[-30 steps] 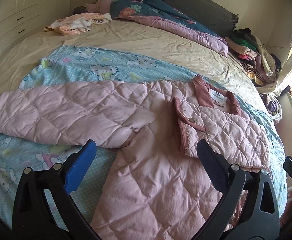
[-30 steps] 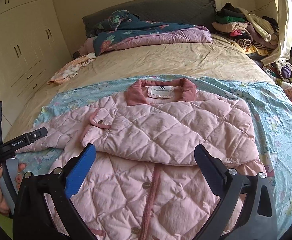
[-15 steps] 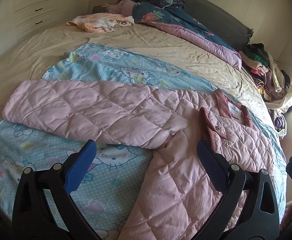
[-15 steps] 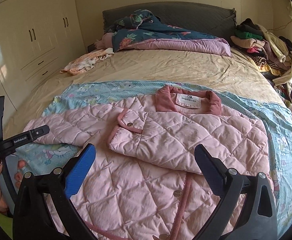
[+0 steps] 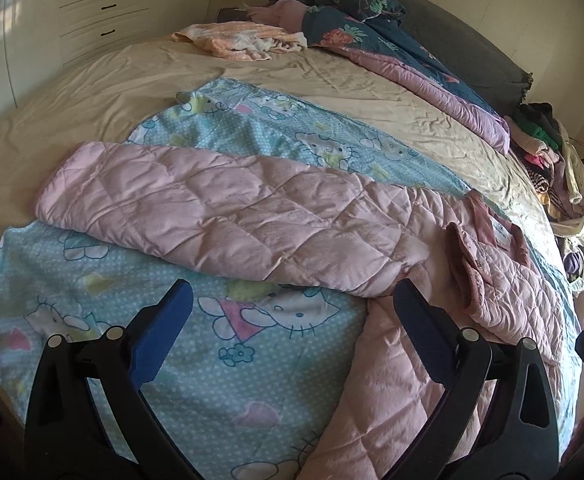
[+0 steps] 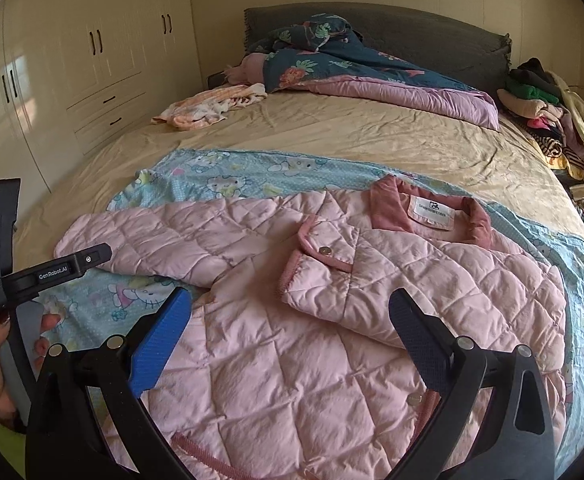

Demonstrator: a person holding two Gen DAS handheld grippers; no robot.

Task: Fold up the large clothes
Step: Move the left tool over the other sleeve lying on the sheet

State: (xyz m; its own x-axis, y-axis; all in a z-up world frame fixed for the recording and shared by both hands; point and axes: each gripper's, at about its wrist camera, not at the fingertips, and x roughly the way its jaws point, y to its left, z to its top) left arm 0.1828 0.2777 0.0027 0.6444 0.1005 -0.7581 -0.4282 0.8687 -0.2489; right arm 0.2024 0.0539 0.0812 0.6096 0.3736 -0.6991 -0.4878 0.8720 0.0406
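We hold both grippers over the wide beige-sheeted bed (image 6: 371,136), where the blue cartoon-print cotton sheet (image 5: 260,336) carries the pink quilted jacket (image 6: 292,360). Since a second ago our left gripper (image 5: 292,336) has swung leftward, so its spread, empty fingers now frame bare sheet, with the long outstretched sleeve (image 5: 212,216) just ahead. The other sleeve (image 6: 431,276) already lies folded across the chest, beyond our right gripper (image 6: 290,334), equally wide apart and empty. We judge the outstretched sleeve comes next.
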